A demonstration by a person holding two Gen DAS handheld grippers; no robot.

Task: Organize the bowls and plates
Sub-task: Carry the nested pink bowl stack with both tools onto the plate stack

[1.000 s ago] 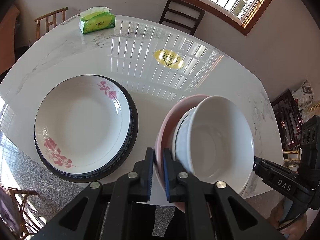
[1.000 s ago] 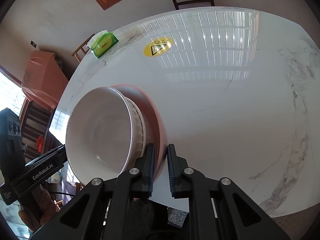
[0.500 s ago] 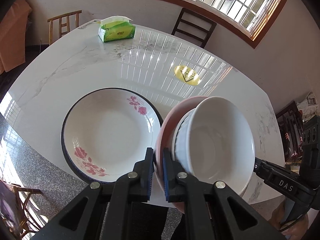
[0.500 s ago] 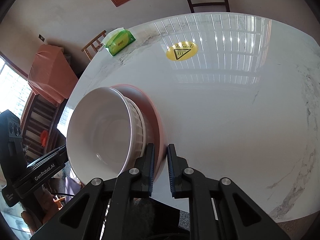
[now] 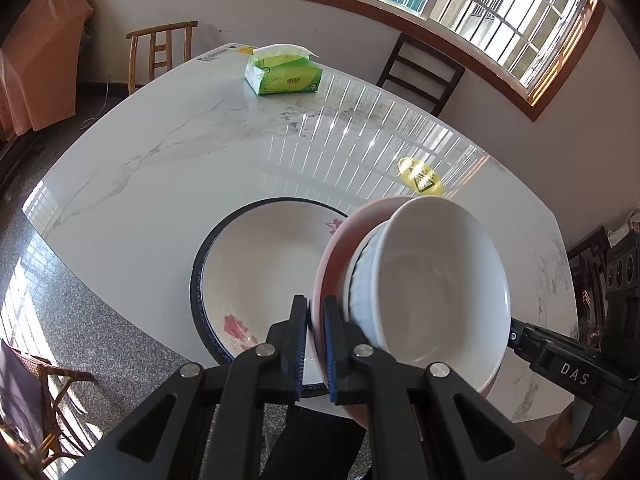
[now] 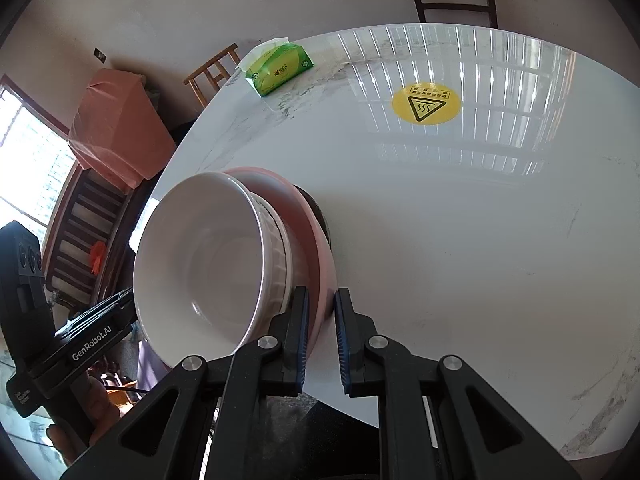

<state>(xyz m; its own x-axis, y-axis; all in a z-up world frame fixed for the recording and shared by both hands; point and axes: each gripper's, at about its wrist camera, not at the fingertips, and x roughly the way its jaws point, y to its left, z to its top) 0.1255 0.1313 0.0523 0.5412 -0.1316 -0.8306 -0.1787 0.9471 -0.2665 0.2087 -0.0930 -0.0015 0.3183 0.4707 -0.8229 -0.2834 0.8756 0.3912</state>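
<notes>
A pink plate (image 5: 340, 232) carries a ribbed white bowl (image 5: 362, 280) with a smooth white bowl (image 5: 432, 272) nested in it. It hangs above the white marble table (image 5: 160, 168), tilted in the left wrist view. My left gripper (image 5: 316, 308) is shut on the plate's near rim. My right gripper (image 6: 322, 300) is shut on the opposite rim of the pink plate (image 6: 280, 188). On the table lies a flowered white plate (image 5: 260, 272) on a dark-rimmed plate (image 5: 196, 280), their right side hidden under the held stack.
A green tissue pack (image 5: 284, 74) lies at the table's far side. A yellow warning sticker (image 6: 426, 104) is stuck to the tabletop. Wooden chairs (image 5: 160, 52) stand around the table, below a barred window. A cloth-covered piece of furniture (image 6: 116, 128) stands by the wall.
Both grippers have carried the pink plate and its bowls sideways and slightly upward. The stack now overlaps the flowered plate, which lay apart to the left before. Both grips are unchanged.
</notes>
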